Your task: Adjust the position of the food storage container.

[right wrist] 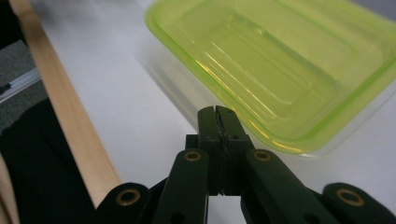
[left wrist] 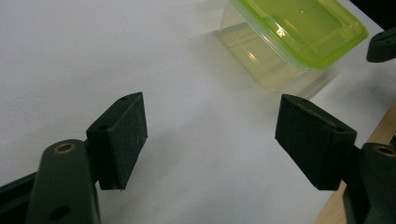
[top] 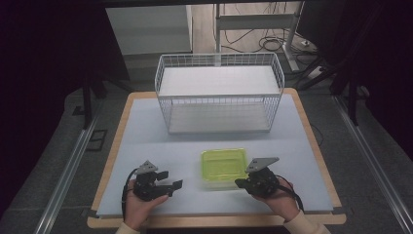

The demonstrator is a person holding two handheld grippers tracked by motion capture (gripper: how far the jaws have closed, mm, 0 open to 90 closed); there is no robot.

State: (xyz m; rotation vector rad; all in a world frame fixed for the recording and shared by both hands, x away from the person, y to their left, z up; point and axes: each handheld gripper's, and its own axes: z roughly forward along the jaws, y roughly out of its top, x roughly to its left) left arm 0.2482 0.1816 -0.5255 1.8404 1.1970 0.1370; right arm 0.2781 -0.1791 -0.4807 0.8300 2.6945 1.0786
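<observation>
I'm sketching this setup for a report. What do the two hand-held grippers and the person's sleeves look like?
Both the left hand-held gripper and the right hand-held gripper are black, each topped by a grey three-cornered plate, with a black cable trailing back. The fingers end in flat black rectangular pads, with brass-coloured pivots behind them. The sleeves are cream-coloured.

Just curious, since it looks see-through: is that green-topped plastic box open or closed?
Closed. The green lid sits flat on the clear box, its rim covering the top edge on every side in view.
</observation>
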